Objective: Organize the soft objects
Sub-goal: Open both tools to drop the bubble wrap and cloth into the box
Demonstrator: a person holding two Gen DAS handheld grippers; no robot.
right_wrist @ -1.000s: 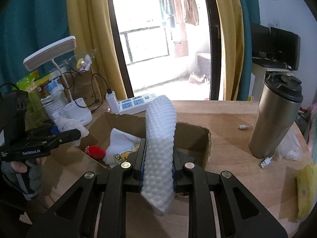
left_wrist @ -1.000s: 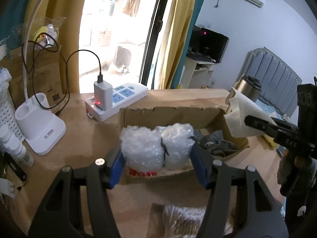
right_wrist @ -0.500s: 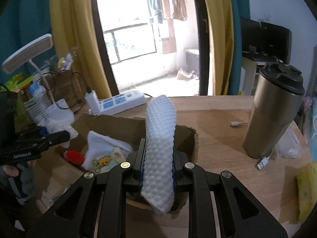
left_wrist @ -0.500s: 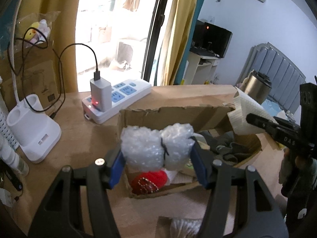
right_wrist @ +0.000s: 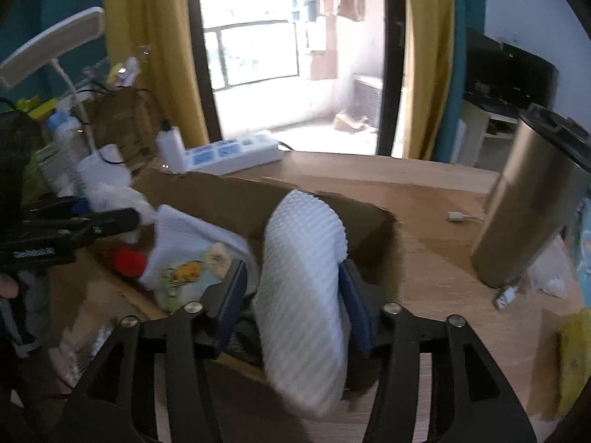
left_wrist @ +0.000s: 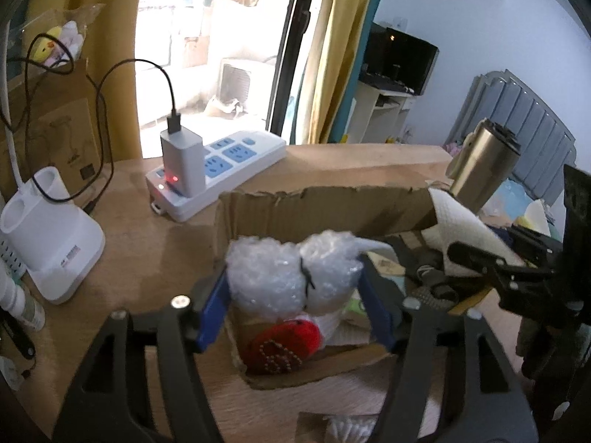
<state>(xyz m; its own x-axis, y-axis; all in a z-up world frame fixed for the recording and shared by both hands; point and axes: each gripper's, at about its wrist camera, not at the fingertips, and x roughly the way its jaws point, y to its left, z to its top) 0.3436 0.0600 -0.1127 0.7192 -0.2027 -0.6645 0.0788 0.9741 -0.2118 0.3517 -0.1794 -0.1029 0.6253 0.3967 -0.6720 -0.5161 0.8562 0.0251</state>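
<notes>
My left gripper (left_wrist: 293,295) is shut on a bundle of bubble wrap (left_wrist: 291,277) and holds it over the near left end of the open cardboard box (left_wrist: 325,203). My right gripper (right_wrist: 291,295) has its blue pads spread; the white foam sheet (right_wrist: 303,280) stands between them over the box's (right_wrist: 236,192) near right wall, touching the right pad, with a gap at the left pad. Inside the box lie a red knitted thing (left_wrist: 284,347), a white cloth with a cartoon print (right_wrist: 184,254) and dark grey fabric (left_wrist: 428,280).
A white power strip (left_wrist: 221,170) with a charger and a white lamp base (left_wrist: 51,240) stand left of the box. A steel tumbler (right_wrist: 524,206) stands to its right, with a cable end (right_wrist: 458,216) and a yellow cloth (right_wrist: 576,361) nearby.
Both grippers moved forward and down over the box. The right gripper's jaws opened wider around the foam sheet. The left gripper kept its hold on the bubble wrap.
</notes>
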